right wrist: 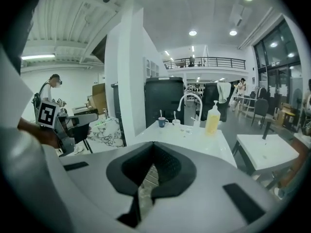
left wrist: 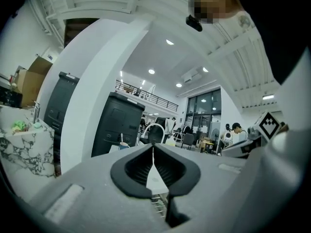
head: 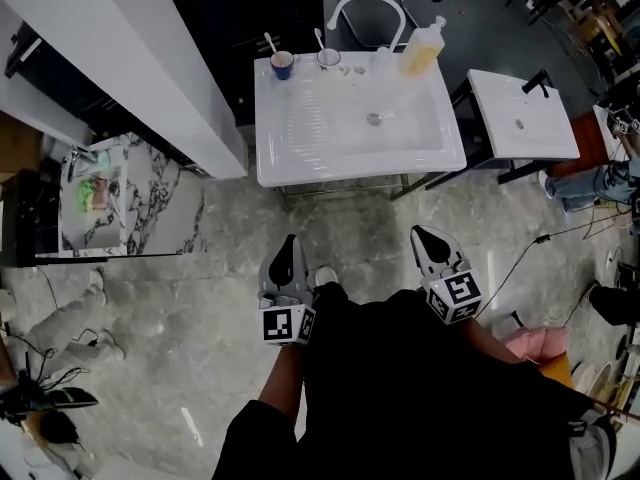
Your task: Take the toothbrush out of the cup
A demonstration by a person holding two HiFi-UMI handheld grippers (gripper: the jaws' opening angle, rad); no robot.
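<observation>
A blue cup [head: 283, 65] with a white toothbrush [head: 270, 42] standing in it sits at the back left corner of the white sink [head: 300, 158]. Beside it is a clear cup [head: 328, 59] holding another toothbrush. Both grippers hang low over the floor, well short of the sink. My left gripper [head: 289, 240] is shut and empty, its tips meeting in the left gripper view [left wrist: 153, 147]. My right gripper [head: 418, 234] is also shut with nothing in it [right wrist: 153, 143]. The right gripper view shows the blue cup [right wrist: 163, 122] far ahead on the sink.
A curved faucet [head: 369, 6] and a yellow soap bottle [head: 422, 48] stand at the sink's back edge. A smaller sink [head: 520, 118] is to the right, a white pillar [head: 150, 58] and a marble counter [head: 110, 203] to the left. Cables lie on the floor.
</observation>
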